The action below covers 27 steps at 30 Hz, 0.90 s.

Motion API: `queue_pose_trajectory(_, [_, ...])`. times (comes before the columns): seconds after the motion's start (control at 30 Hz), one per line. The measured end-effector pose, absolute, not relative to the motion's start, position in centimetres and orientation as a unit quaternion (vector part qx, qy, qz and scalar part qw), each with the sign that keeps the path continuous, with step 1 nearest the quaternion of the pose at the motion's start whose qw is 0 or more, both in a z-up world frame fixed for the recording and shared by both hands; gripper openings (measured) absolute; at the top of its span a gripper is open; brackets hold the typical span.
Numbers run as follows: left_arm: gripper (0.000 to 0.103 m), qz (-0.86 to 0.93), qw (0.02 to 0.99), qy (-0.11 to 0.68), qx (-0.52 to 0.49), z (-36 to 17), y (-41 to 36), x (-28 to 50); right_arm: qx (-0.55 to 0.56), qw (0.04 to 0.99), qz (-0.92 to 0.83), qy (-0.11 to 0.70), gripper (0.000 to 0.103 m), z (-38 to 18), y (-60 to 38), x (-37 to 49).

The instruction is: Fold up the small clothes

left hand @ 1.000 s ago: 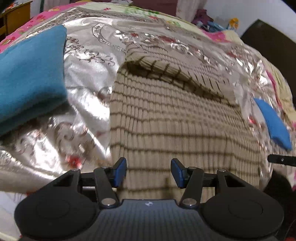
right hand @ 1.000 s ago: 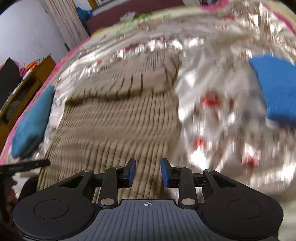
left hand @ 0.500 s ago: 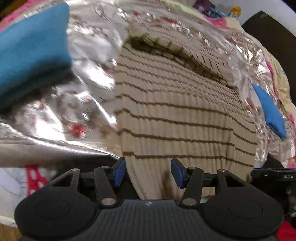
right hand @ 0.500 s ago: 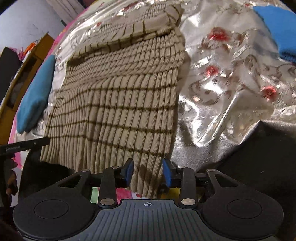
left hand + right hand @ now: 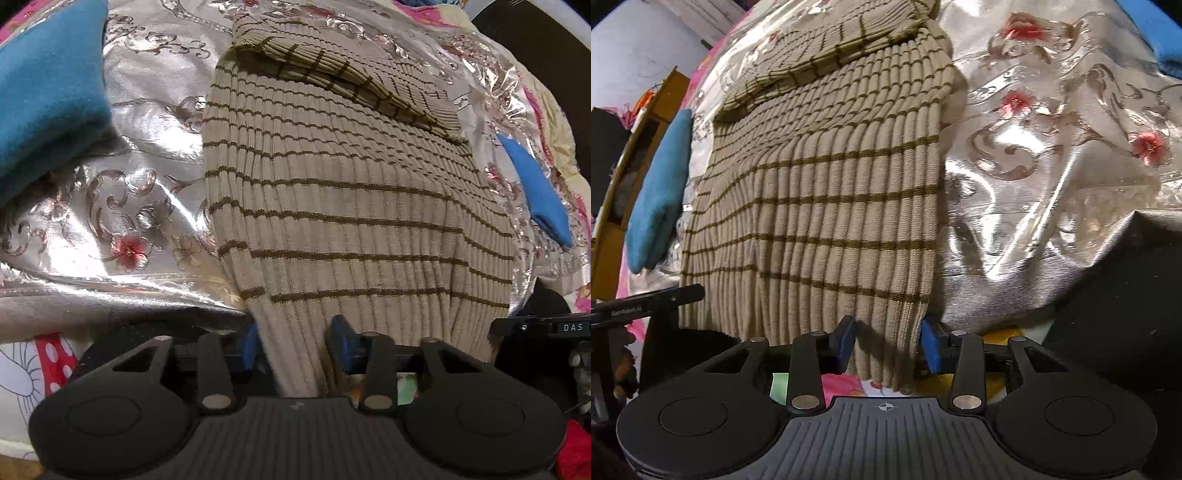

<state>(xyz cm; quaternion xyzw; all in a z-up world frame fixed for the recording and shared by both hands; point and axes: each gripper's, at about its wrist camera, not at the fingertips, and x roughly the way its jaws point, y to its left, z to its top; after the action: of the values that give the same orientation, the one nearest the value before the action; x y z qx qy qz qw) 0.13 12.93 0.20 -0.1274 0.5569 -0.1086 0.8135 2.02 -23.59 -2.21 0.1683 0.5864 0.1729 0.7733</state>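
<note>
The striped sweater's [image 5: 343, 206] hem hangs between each open tool's fingers; left tool [image 5: 293, 347], right tool [image 5: 888, 343].

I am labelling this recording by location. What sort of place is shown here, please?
Probably a bedroom: a sweater lies on a bed under a shiny floral bedspread, with a wooden cabinet by the wall.

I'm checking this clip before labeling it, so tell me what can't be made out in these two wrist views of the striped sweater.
- Left wrist view: the striped sweater hem drops behind the left gripper body; the grip itself is hidden.
- Right wrist view: the hem corner hangs between the right gripper pads; contact is unclear.
- Both views: the far sleeve fold covers the collar.
- Right wrist view: the blue cloth is cut off by the edge.
</note>
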Motion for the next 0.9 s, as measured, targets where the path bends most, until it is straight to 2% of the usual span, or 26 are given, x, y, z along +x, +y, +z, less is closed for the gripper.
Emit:
queue_pose_trajectory(0.07, [0.019, -0.113, 0.809, 0.559, -0.142, 0.1, 13.2, 0.2, 0.185, 0.773, 0.181, 0.58, 0.02, -2.1, -23.7, 1.9])
queue_pose_trajectory(0.23, [0.014, -0.109, 0.807, 0.557, -0.161, -0.1, 13.7, 0.0, 0.241, 0.769, 0.197, 0.558, 0.01, -1.6, -24.9, 1.6])
queue_pose_trajectory(0.57, [0.012, -0.148, 0.795, 0.496, -0.317, 1.6, 16.3, 0.3, 0.42, 0.752, 0.251, 0.442, 0.007, 1.4, -28.1, 2.4])
queue_pose_trajectory(0.9, [0.012, -0.185, 0.806, 0.367, -0.426, 5.5, 19.0, 6.6, 0.474, 0.777, 0.248, 0.332, 0.007, 6.0, -30.3, 8.7])
